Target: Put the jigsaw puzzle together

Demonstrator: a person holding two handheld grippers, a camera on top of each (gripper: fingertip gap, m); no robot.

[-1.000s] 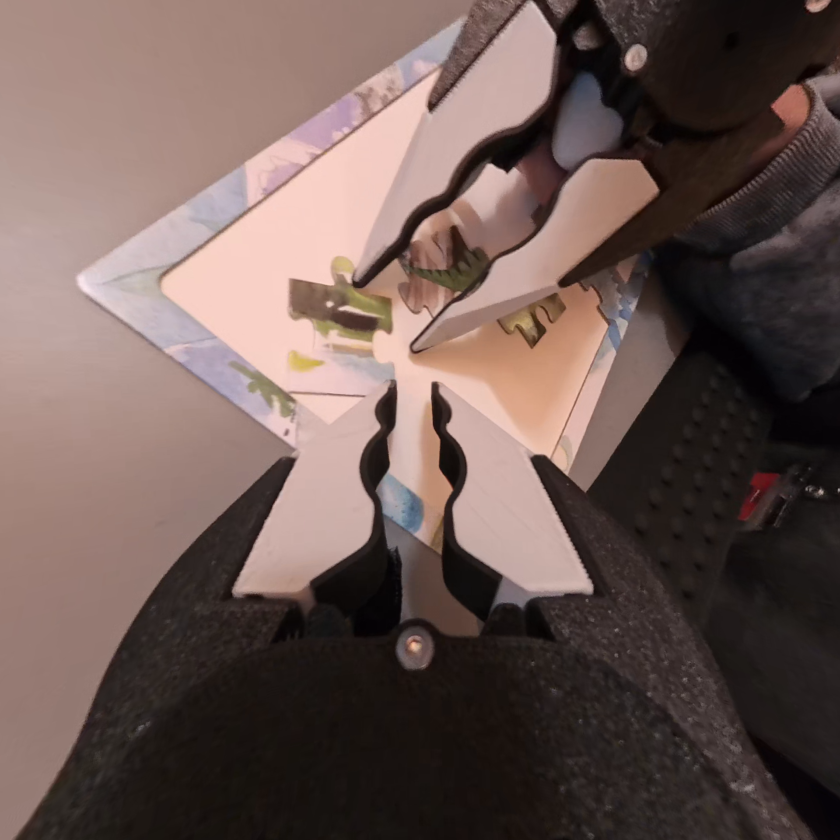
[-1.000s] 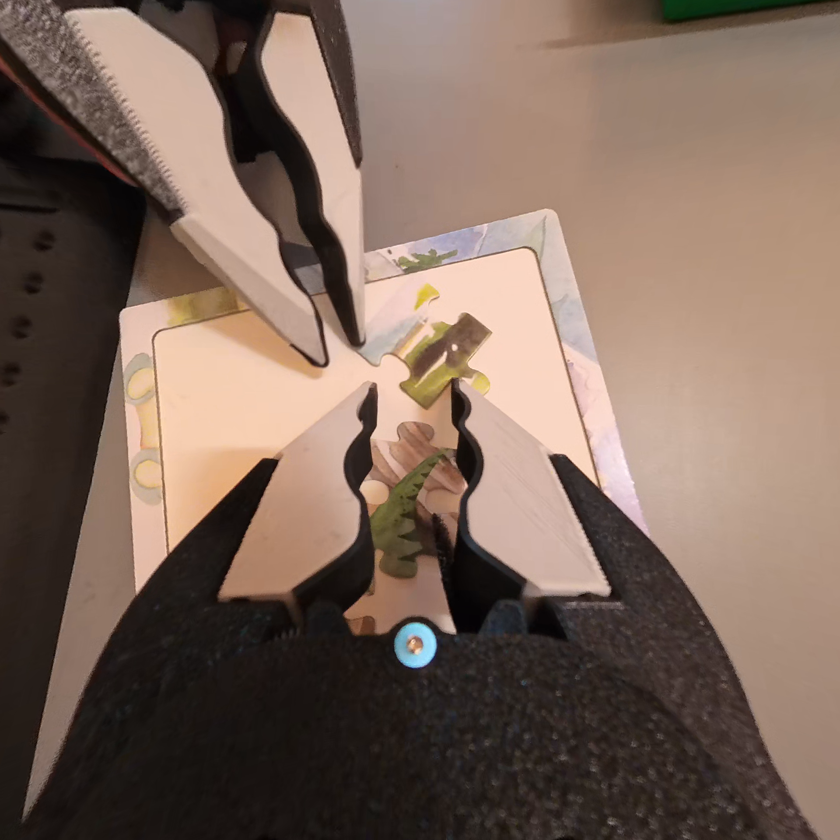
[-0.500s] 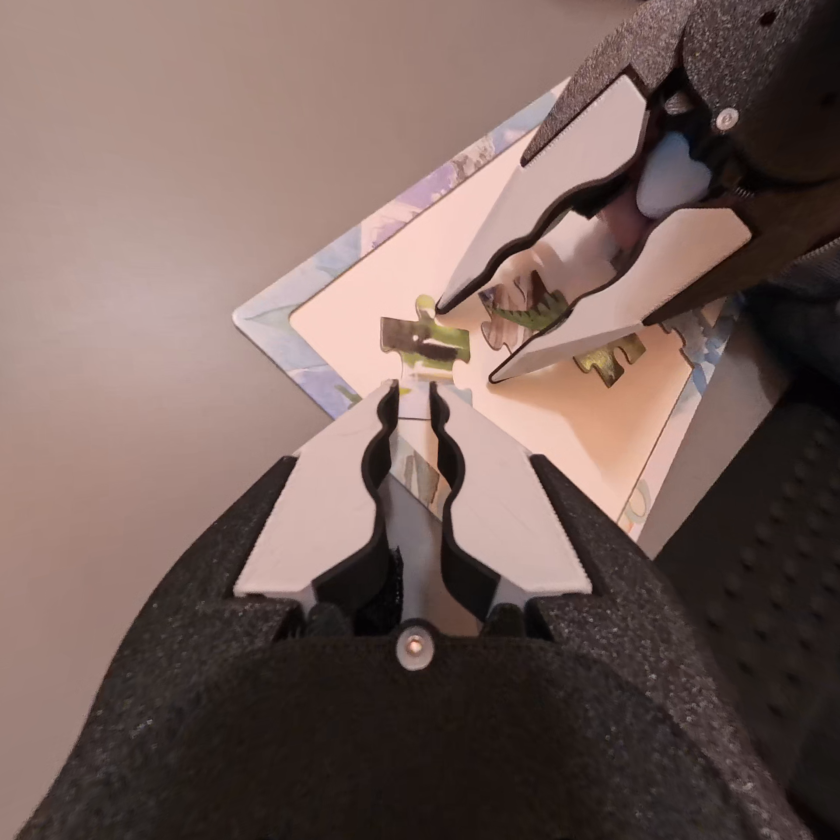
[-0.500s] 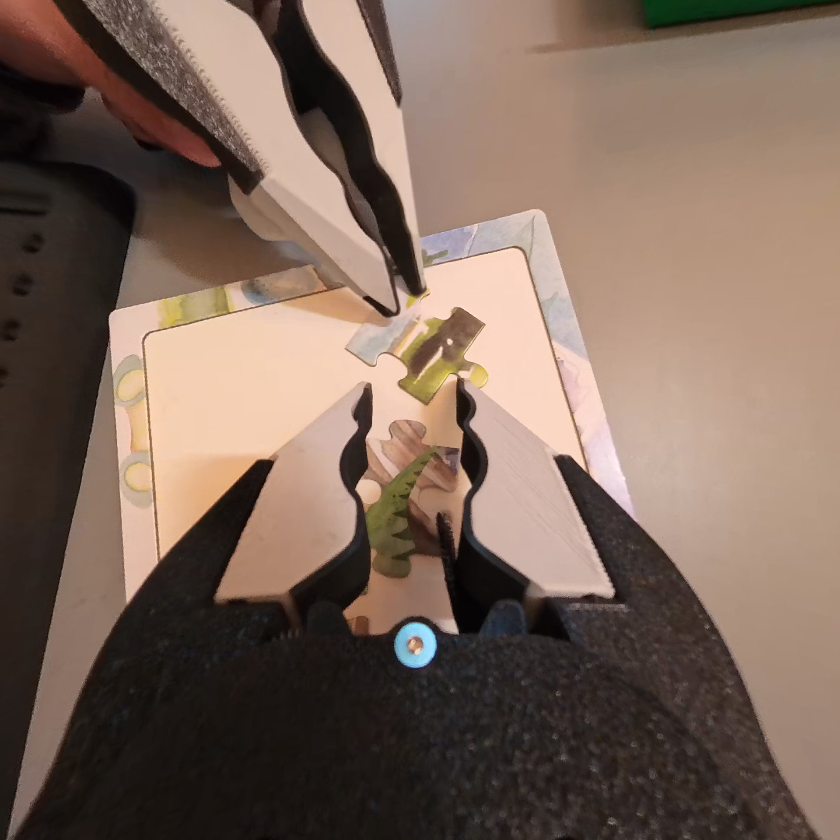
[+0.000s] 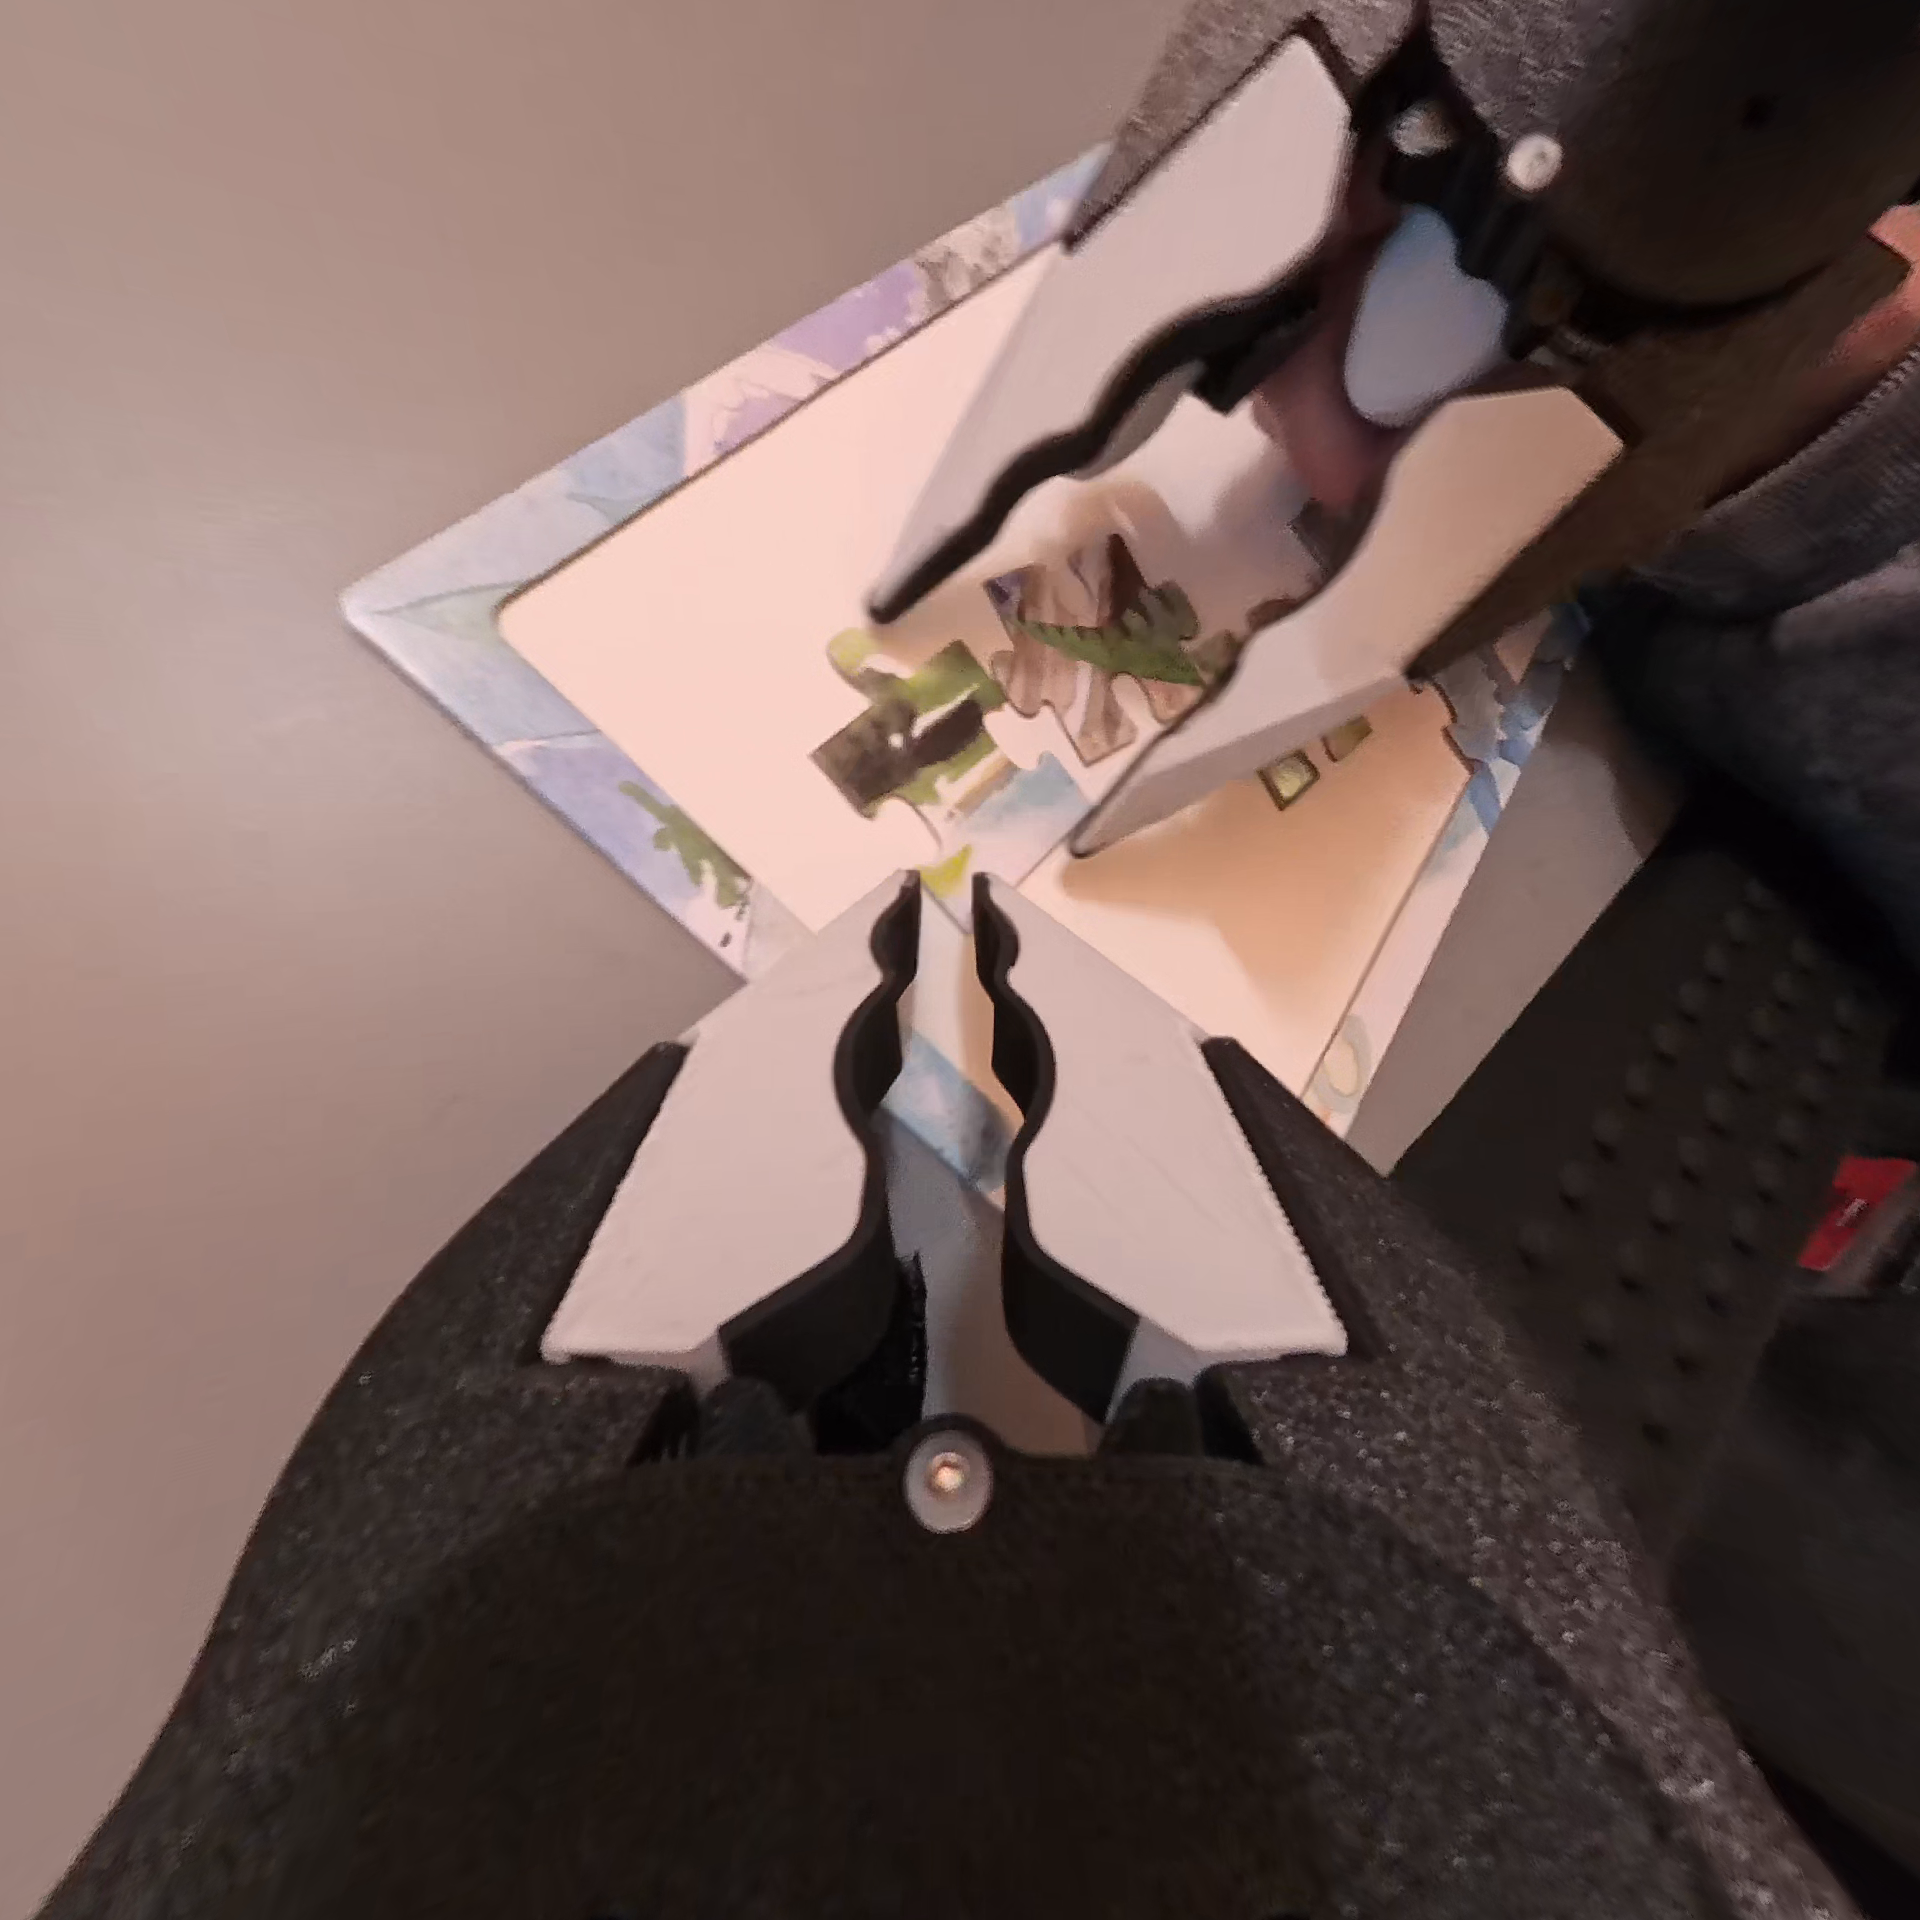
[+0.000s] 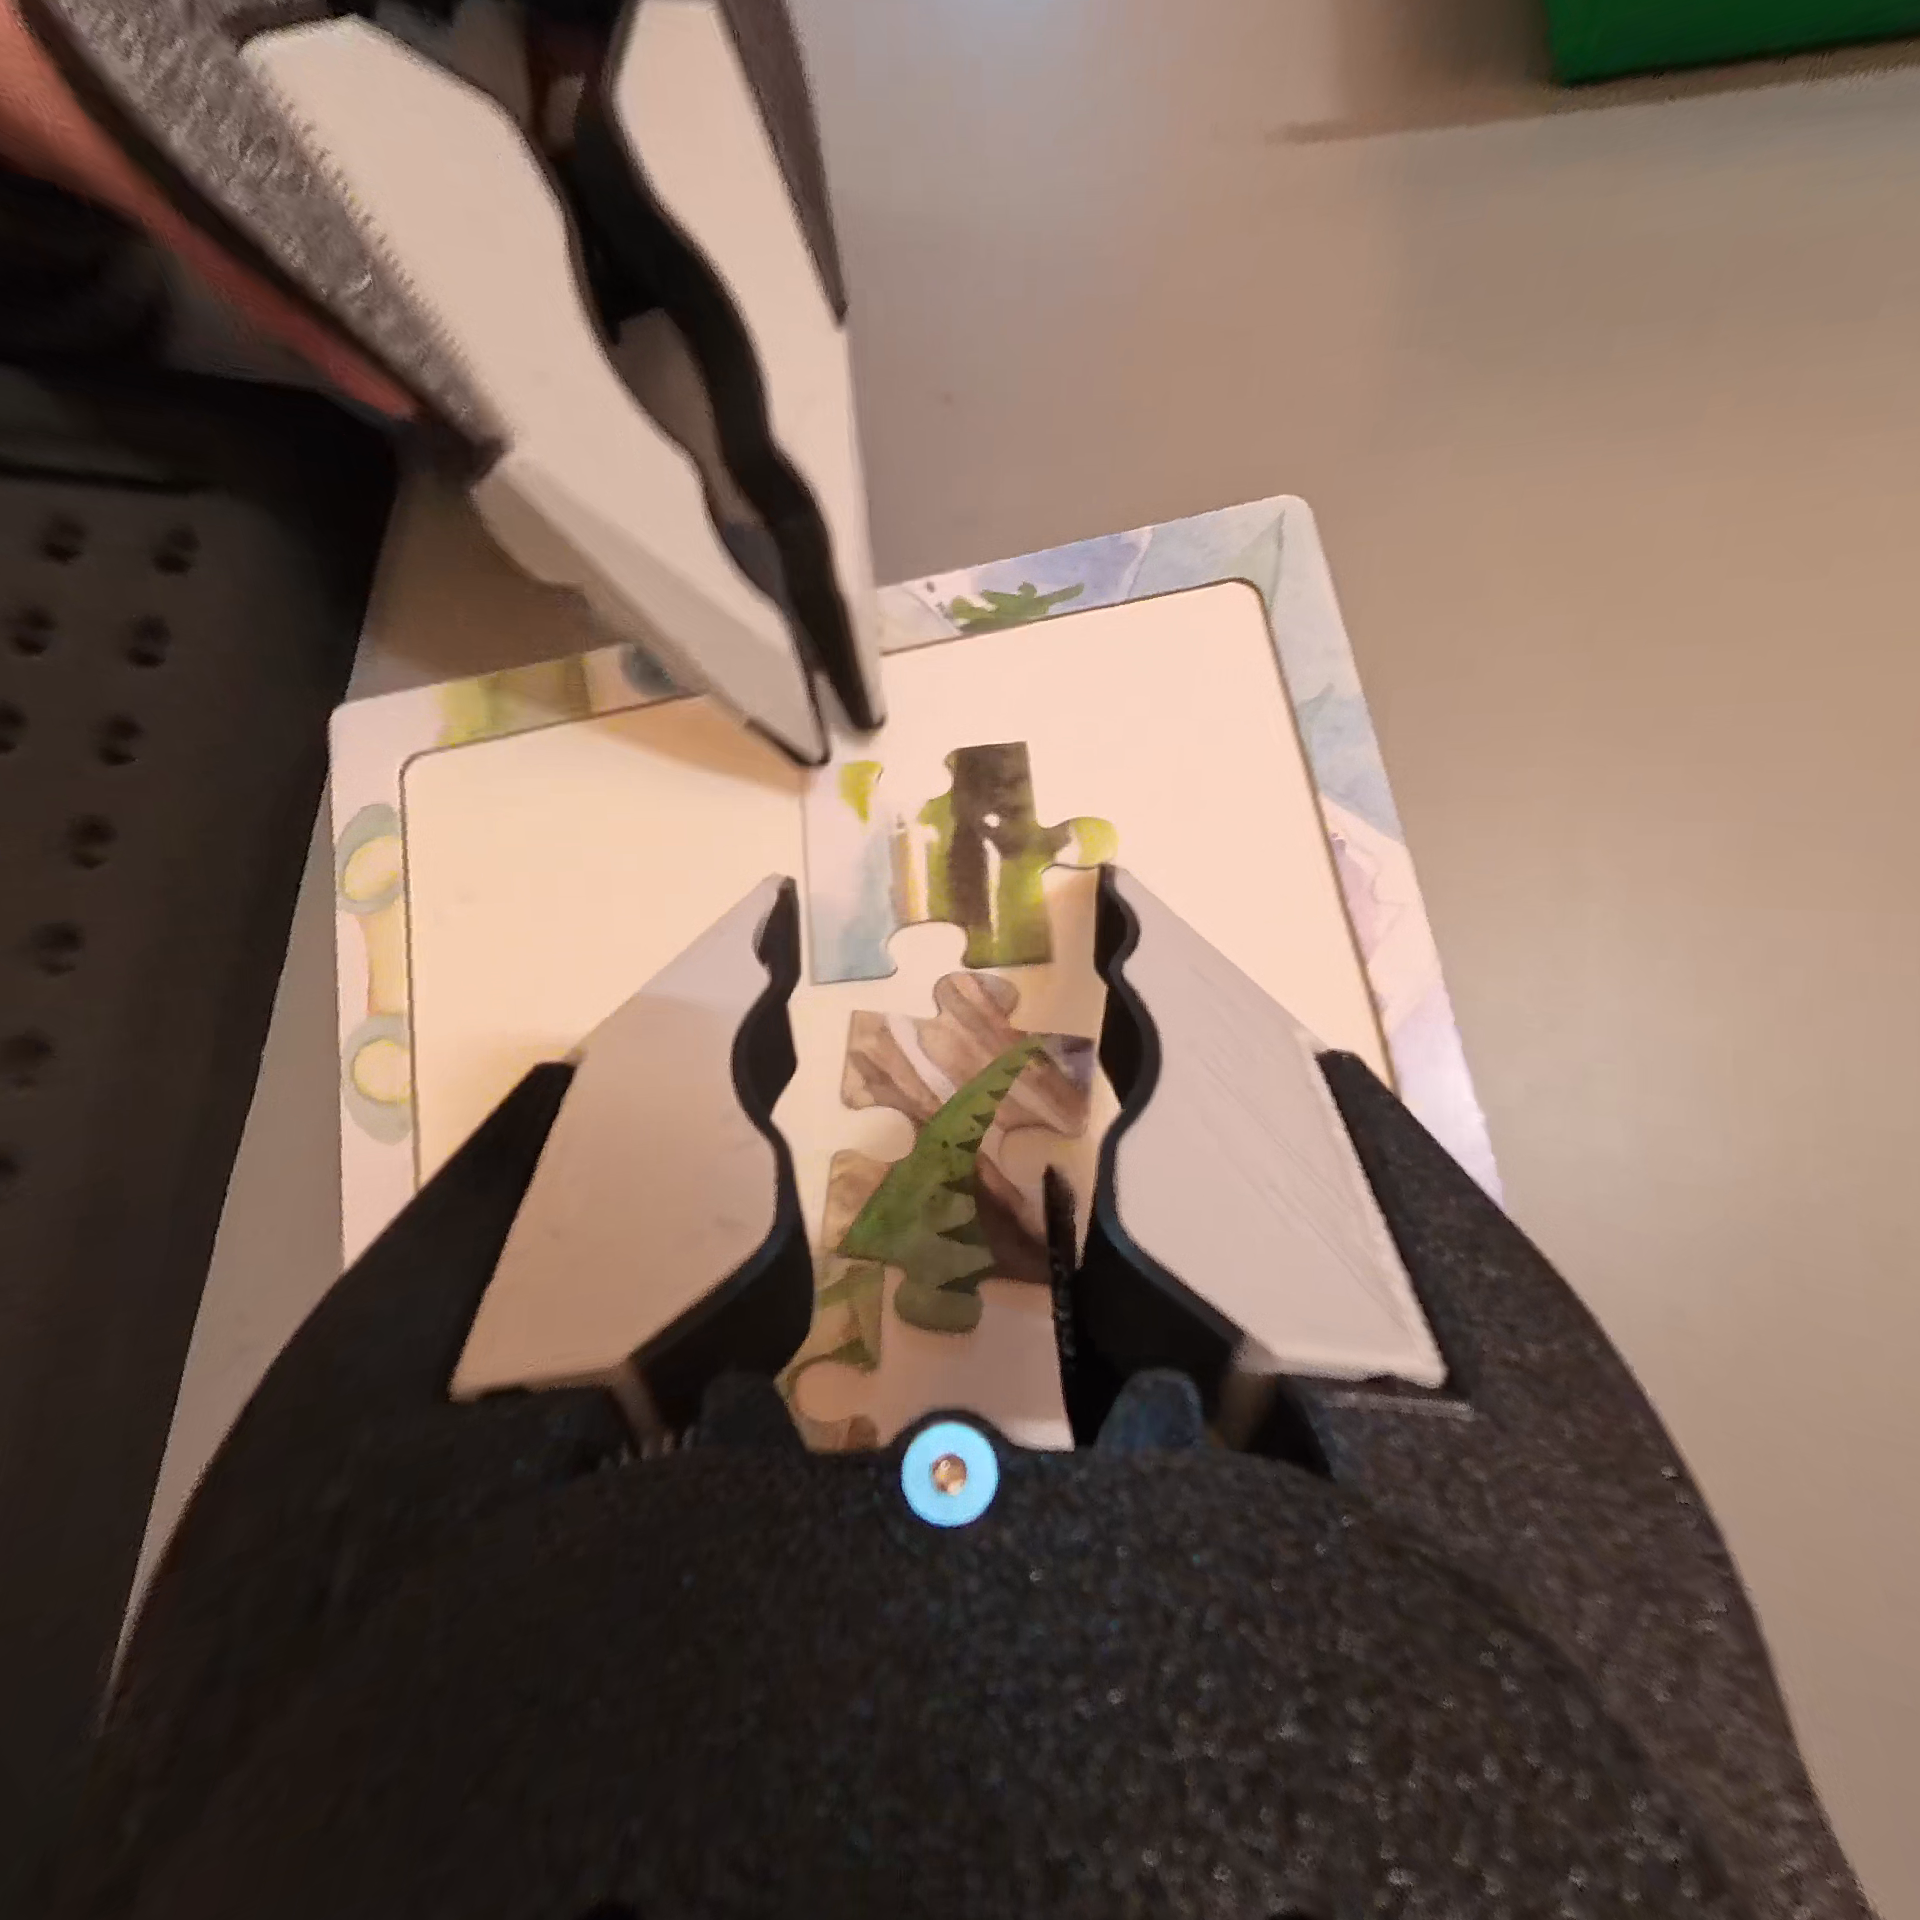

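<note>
The dark green piece [image 6: 961, 852] has turned since a moment ago. It was tilted, and now it sits straight, with its notch facing the knob of the fern piece [image 6: 971, 1081]. The 2 pieces are very close but not joined yet. Both lie flat on the puzzle tray [image 6: 582, 883], which rests on the desk [image 6: 1558, 416].

The left gripper [image 6: 842, 732] has its fingers almost together, holding nothing, tips just beside the dark piece's corner. The right gripper [image 6: 940, 894] has its fingers wide, 1 on each side of the fern piece. I think a small push will lock them.
</note>
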